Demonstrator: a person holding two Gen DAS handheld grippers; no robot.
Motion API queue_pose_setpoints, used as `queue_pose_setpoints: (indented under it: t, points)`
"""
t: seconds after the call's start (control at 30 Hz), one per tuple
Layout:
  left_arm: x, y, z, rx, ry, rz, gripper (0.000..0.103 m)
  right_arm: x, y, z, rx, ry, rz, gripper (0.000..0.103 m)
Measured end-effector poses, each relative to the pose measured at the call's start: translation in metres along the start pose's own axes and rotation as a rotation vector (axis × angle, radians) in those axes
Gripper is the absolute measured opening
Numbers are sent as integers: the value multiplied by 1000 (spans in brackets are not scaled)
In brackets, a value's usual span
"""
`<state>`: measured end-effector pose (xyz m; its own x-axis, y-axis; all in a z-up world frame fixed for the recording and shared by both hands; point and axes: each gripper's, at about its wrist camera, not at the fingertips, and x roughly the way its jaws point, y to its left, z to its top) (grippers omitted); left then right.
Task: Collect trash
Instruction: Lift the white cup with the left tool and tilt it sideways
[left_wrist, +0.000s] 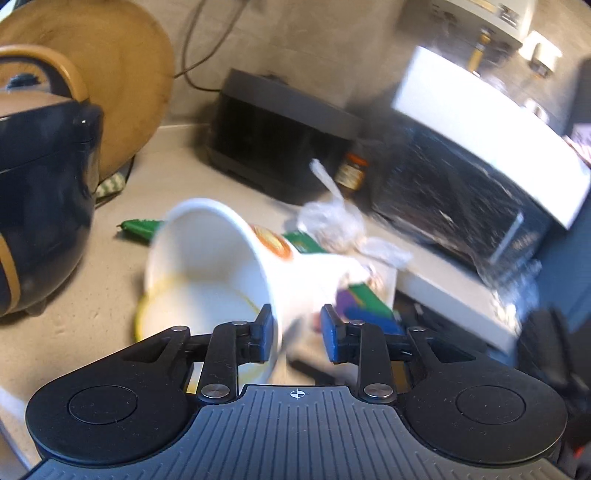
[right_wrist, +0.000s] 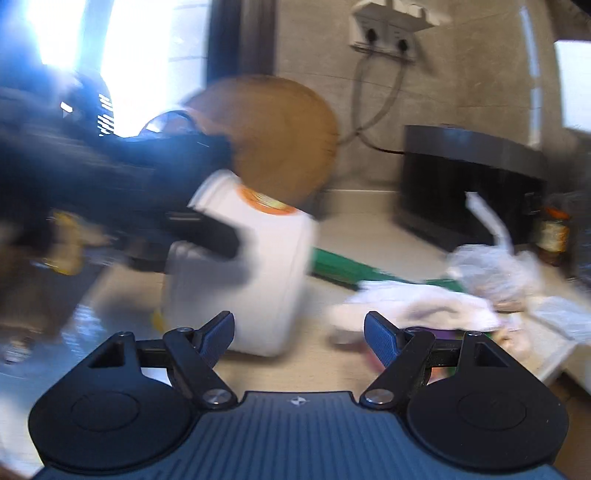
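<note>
A white paper cup (left_wrist: 221, 269) with an orange logo is tilted on its side, mouth toward the left wrist camera. My left gripper (left_wrist: 297, 334) straddles its rim wall, one finger inside and one outside; the jaws stand partly apart. In the right wrist view the same cup (right_wrist: 255, 273) is held up by the left gripper's black arm. My right gripper (right_wrist: 299, 332) is open and empty, low over the counter. A crumpled white tissue (right_wrist: 413, 302), a clear knotted plastic bag (right_wrist: 491, 269) and a green wrapper (right_wrist: 343, 267) lie to the right.
A dark rice cooker (left_wrist: 40, 206) and a round wooden board (left_wrist: 122, 81) stand at the left. A black appliance (left_wrist: 280, 136) and a small jar (left_wrist: 351, 171) are at the back. A microwave (left_wrist: 480, 177) is at the right. Colourful wrappers (left_wrist: 365, 306) lie behind the cup.
</note>
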<state>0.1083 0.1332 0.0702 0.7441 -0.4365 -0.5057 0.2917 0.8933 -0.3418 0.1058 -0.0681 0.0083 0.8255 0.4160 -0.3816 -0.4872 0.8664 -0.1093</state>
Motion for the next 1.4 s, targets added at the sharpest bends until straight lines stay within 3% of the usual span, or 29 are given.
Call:
queue_pose_setpoints:
  t: [0.1, 0.23, 0.33, 0.47, 0.67, 0.93, 1.03, 1.1, 1.13, 1.17, 1.23, 1.4]
  points:
    - [-16, -4, -7, 68, -41, 22, 31, 12, -18, -5, 51, 33, -66, 77]
    - [-27, -8, -14, 158, -110, 179, 31, 6, -28, -16, 80, 41, -6, 77]
    - [-20, 6, -17, 64, -119, 307, 31, 0, -26, -22, 77, 42, 24, 77]
    - [2, 49, -12, -132, -88, 380, 31, -4, -25, -21, 80, 37, 53, 77]
    - [27, 87, -14, -261, -47, 387, 31, -11, -25, 1, 146, 9, 164, 77]
    - [47, 61, -21, -126, 38, 381, 31, 16, -5, 29, 194, 14, 224, 77]
    - [53, 50, -21, -102, 64, 343, 31, 25, 1, 25, 165, 21, 150, 76]
    - [58, 48, -24, -91, 84, 321, 31, 31, 3, 23, 134, 39, 70, 62]
    - [60, 48, -26, -86, 95, 312, 31, 36, 3, 21, 129, 62, 44, 45]
    - [62, 47, -28, -81, 96, 305, 31, 39, 0, 20, 138, 79, 33, 38]
    - [63, 45, -28, -62, 91, 306, 31, 44, -5, 18, 160, 100, 19, 34]
    - [51, 54, -26, -125, 57, 271, 31, 48, -14, 15, 177, 110, 28, 31]
